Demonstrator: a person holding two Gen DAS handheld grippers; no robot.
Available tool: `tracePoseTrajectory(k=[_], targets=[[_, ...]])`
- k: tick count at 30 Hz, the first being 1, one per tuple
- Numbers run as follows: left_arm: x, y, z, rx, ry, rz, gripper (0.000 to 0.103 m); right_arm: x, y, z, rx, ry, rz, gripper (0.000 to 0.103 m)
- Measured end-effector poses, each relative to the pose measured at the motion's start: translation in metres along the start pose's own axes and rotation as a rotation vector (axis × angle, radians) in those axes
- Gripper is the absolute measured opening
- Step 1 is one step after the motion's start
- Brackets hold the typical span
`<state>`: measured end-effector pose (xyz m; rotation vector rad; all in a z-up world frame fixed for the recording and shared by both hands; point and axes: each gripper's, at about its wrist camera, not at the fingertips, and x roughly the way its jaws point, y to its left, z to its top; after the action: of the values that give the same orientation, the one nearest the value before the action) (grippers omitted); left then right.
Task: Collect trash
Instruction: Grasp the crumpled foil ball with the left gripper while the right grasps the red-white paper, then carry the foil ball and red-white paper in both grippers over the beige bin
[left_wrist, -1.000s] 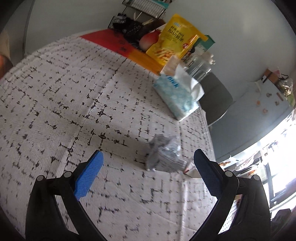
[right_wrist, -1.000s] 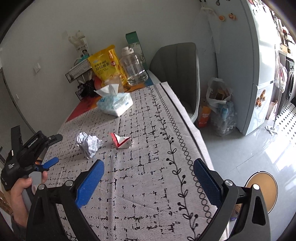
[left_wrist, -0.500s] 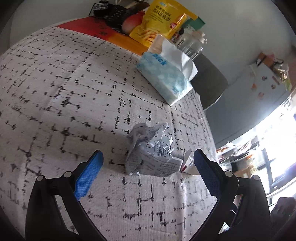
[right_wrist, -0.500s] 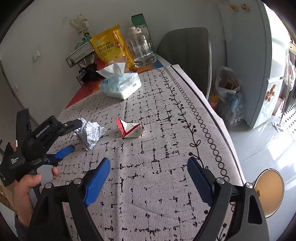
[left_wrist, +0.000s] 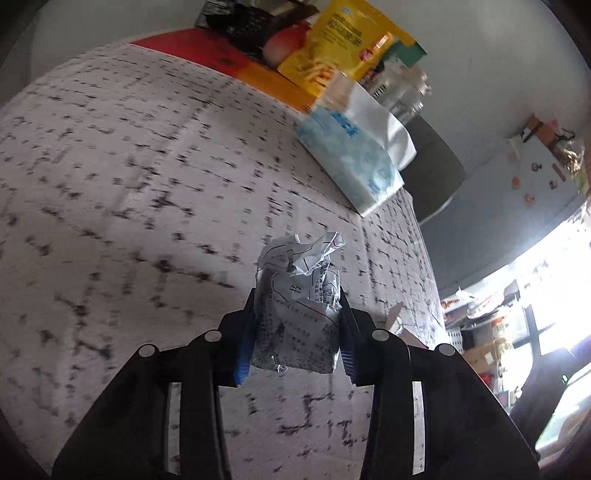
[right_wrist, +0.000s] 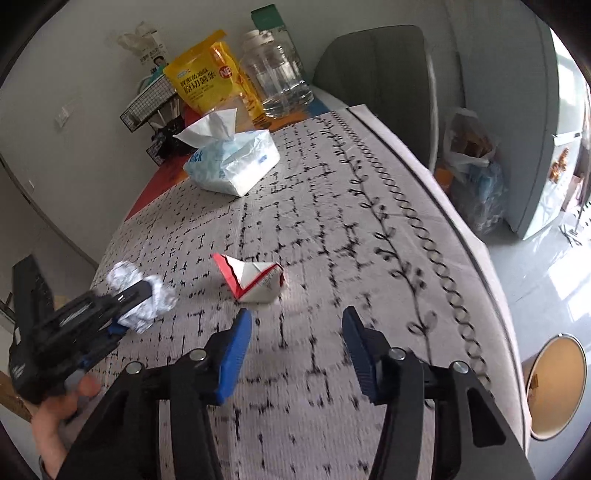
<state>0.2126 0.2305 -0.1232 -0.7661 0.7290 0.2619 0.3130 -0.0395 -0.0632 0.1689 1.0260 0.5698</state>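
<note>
My left gripper (left_wrist: 297, 325) is shut on a crumpled ball of printed paper (left_wrist: 301, 295), held just above the patterned tablecloth. The right wrist view shows the same gripper (right_wrist: 127, 301) clamped on the paper ball (right_wrist: 147, 302) at the left. A torn red-and-white carton scrap (right_wrist: 255, 282) lies on the cloth near the middle, just beyond my right gripper (right_wrist: 295, 343). The right gripper is open and empty, its jaws partly drawn in. The scrap peeks out behind my left gripper's right finger (left_wrist: 397, 319).
A blue tissue pack (right_wrist: 231, 162) lies farther back. A yellow snack bag (right_wrist: 210, 83), a clear jar (right_wrist: 277, 81) and a wire rack (right_wrist: 147, 107) stand at the far end. A grey chair (right_wrist: 380, 81) and a round bin (right_wrist: 556, 387) are past the table's right edge.
My left gripper moved onto the paper ball and shut on it. My right gripper moved closer to the carton scrap and its jaws narrowed.
</note>
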Motion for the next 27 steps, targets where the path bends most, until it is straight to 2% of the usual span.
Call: tracePoseTrajectory(k=[4,7,8,9,12,14,19,27], targets=[[-0.016,0.011,0.001,-0.023,-0.028,0.027,0.039,0.023,0.008,0.010,-0.007,0.026,0.014,0.047],[-0.026,0.019,0.000,-0.045,-0.047,0.044,0.039,0.036,0.010,0.017,-0.005,0.042,0.020,0.039],[-0.029,0.022,-0.001,-0.054,-0.051,0.045,0.039,0.038,0.010,0.019,-0.008,0.042,0.020,0.032],[-0.031,0.024,-0.002,-0.059,-0.054,0.047,0.039,0.041,0.010,0.021,-0.011,0.048,0.019,0.020],[-0.041,0.024,-0.005,-0.069,-0.065,0.038,0.039,0.044,0.011,0.025,-0.020,0.075,0.028,0.003],[-0.047,0.021,-0.006,-0.058,-0.074,0.037,0.039,0.031,0.016,0.024,-0.060,0.045,0.014,0.003],[-0.061,0.005,-0.010,-0.042,-0.092,0.012,0.039,-0.007,0.013,0.009,-0.057,0.004,0.050,0.003],[-0.073,-0.038,-0.028,0.017,-0.093,-0.038,0.039,-0.074,-0.021,-0.015,-0.002,-0.065,0.043,0.003]])
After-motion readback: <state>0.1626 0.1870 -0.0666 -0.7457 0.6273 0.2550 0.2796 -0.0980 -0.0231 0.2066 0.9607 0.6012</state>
